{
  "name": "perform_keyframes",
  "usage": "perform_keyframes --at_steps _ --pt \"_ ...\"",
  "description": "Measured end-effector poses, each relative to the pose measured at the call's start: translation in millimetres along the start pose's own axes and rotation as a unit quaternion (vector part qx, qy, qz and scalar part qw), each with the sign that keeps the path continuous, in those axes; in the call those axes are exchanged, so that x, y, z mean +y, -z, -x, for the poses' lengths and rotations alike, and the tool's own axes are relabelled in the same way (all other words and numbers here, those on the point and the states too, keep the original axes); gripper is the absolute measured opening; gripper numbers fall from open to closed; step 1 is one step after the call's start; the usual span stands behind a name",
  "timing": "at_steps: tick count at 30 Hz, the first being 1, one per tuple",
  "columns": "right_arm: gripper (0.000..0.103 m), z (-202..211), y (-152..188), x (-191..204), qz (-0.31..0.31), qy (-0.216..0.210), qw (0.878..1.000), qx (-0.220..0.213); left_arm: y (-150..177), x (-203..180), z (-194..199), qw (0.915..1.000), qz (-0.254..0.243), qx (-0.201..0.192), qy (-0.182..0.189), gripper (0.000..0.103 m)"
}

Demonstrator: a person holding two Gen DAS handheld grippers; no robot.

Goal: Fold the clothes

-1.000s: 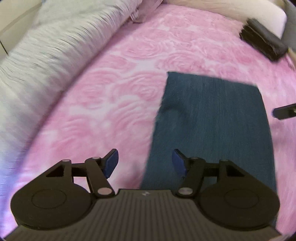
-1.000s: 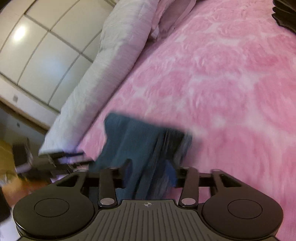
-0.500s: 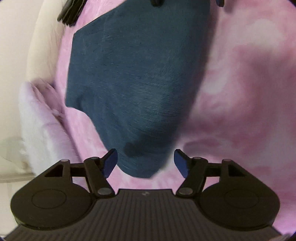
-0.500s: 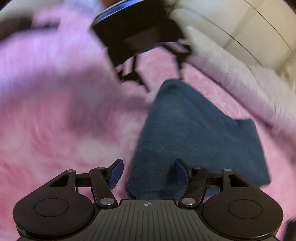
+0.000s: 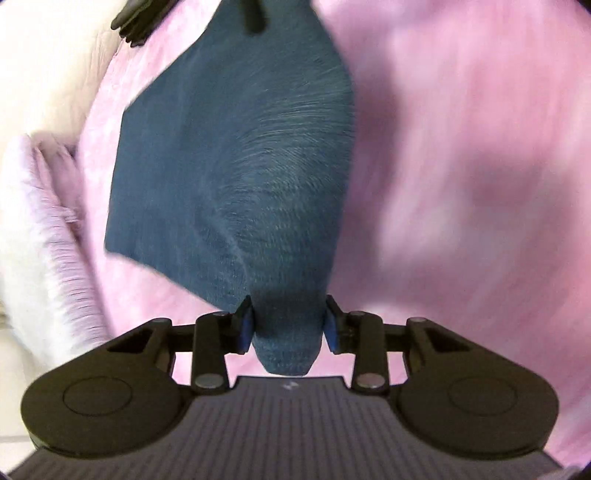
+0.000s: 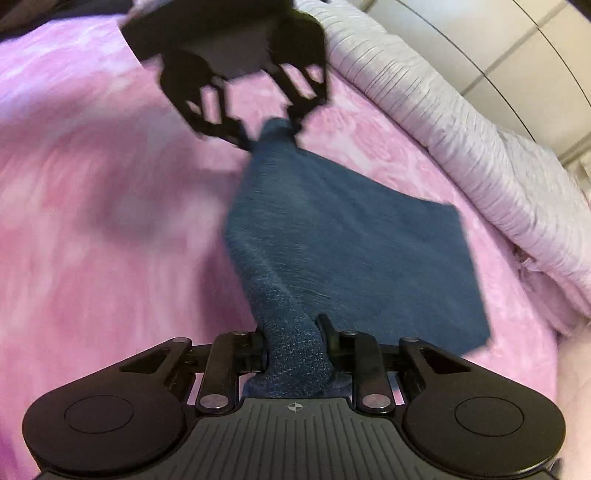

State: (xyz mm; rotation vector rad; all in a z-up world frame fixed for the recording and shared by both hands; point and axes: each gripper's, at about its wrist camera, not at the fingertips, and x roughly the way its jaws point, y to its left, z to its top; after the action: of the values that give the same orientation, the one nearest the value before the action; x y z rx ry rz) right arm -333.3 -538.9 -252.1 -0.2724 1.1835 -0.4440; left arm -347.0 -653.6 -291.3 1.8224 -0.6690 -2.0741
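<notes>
Cloth [image 5: 236, 177], dark blue, spread on pink bed [image 5: 461, 166]. Near corner pinched in closing left gripper [image 5: 288, 326]; adjacent corner bunched in closing right gripper [image 6: 293, 347]. One edge gripped at both ends, likely for folding toward 12 o'clock.

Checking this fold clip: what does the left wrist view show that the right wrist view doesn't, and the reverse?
Left wrist only: a black object on the cream bedding at top left.

Right wrist only: white cabinet panels at upper right, and the whole left gripper pinching the far corner.

Both: the blue cloth on the pink bedspread, the pale ribbed duvet, and each view's own gripper, left and right, jaws closing on a bunched corner.
</notes>
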Motion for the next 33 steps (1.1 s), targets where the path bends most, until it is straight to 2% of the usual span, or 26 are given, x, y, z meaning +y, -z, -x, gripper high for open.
perform_keyframes --at_steps 2,5,8,9,12,13,14,15,16,17,18,19,21,22,23,26,27,28,29,30,31,33 --pt "0.023 26.6 38.3 -7.1 0.046 -0.01 0.999 0.014 -48.7 -6.8 18.5 0.9974 0.053 -0.018 0.044 0.031" --pt "0.024 41.7 101.5 -13.0 0.108 0.006 0.993 0.048 -122.1 -16.7 31.6 0.9881 0.115 -0.045 0.092 0.031" --pt "0.029 32.4 145.6 -14.4 0.129 0.034 0.985 0.112 -170.5 -17.0 30.3 0.977 0.157 -0.058 0.132 0.032" --pt "0.034 30.7 154.2 -14.6 0.12 0.039 0.983 0.132 -171.8 -14.8 31.9 0.9735 0.166 -0.062 0.145 0.032" --pt "0.042 35.4 164.7 -12.8 0.035 0.06 0.984 0.161 -151.9 1.3 45.4 0.961 0.194 -0.078 0.181 0.033" --pt "0.045 39.3 168.2 -12.6 -0.01 0.07 0.984 0.165 -144.3 8.7 48.6 0.9567 0.206 -0.082 0.189 0.034" --pt "0.046 43.7 171.1 -14.6 -0.073 0.074 0.981 0.165 -132.8 24.8 46.9 0.9533 0.229 -0.08 0.18 0.038" --pt "0.047 48.4 175.1 -19.0 -0.149 0.074 0.973 0.16 -121.3 40.9 45.2 0.9492 0.252 -0.078 0.172 0.04" --pt "0.048 53.7 180.5 -27.0 -0.243 0.067 0.957 0.147 -109.8 57.0 43.4 0.9446 0.275 -0.075 0.163 0.041" --pt "0.049 59.5 187.9 -35.7 -0.342 0.058 0.929 0.128 -98.3 73.1 41.7 0.9394 0.298 -0.073 0.154 0.041" --pt "0.054 65.4 199.1 -45.1 -0.448 0.046 0.887 0.098 -87.7 89.8 38.0 0.9342 0.319 -0.07 0.143 0.041" --pt "0.06 69.6 212.5 -53.2 -0.546 0.035 0.835 0.061 -80.7 108.5 26.6 0.9312 0.337 -0.062 0.124 0.041" --pt "0.07 73.1 241.6 -55.0 -0.698 0.022 0.715 -0.006 -67.4 144.5 2.0 0.9225 0.371 -0.047 0.095 0.041" --pt "0.072 70.6 253.0 -55.9 -0.753 0.016 0.657 -0.033 -61.3 160.6 -10.9 0.9157 0.39 -0.039 0.087 0.04" --pt "0.072 63.6 260.7 -58.9 -0.785 0.01 0.617 -0.05 -55.1 175.8 -24.2 0.9075 0.411 -0.031 0.083 0.039" --pt "0.071 45.0 286.9 -61.2 -0.847 0.01 0.526 -0.082 -38.2 206.2 -61.9 0.8841 0.456 -0.002 0.103 0.037" --pt "0.063 40.5 298.3 -59.5 -0.866 0.008 0.492 -0.091 -34.7 207.4 -71.7 0.8813 0.458 0.007 0.115 0.037" --pt "0.03 38.1 312.9 -57.9 -0.882 0.001 0.459 -0.104 -31.2 208.5 -81.5 0.8784 0.461 0.015 0.126 0.037" --pt "0.028 33.2 320.6 -61.6 -0.893 -0.006 0.438 -0.107 -27.8 208.9 -90.1 0.8754 0.463 0.022 0.136 0.037" --pt "0.024 29.3 324.2 -70.0 -0.895 -0.009 0.436 -0.096 -24.8 205.9 -94.2 0.8727 0.467 0.024 0.14 0.037" --pt "0.021 25.9 326.7 -80.0 -0.894 -0.013 0.44 -0.088 -22.2 203.2 -97.7 0.8694 0.472 0.025 0.144 0.037" --pt "0.019 21.8 332.1 -100.4 -0.885 -0.018 0.457 -0.085 -19.4 200.0 -99.5 0.8567 0.494 0.025 0.148 0.036"
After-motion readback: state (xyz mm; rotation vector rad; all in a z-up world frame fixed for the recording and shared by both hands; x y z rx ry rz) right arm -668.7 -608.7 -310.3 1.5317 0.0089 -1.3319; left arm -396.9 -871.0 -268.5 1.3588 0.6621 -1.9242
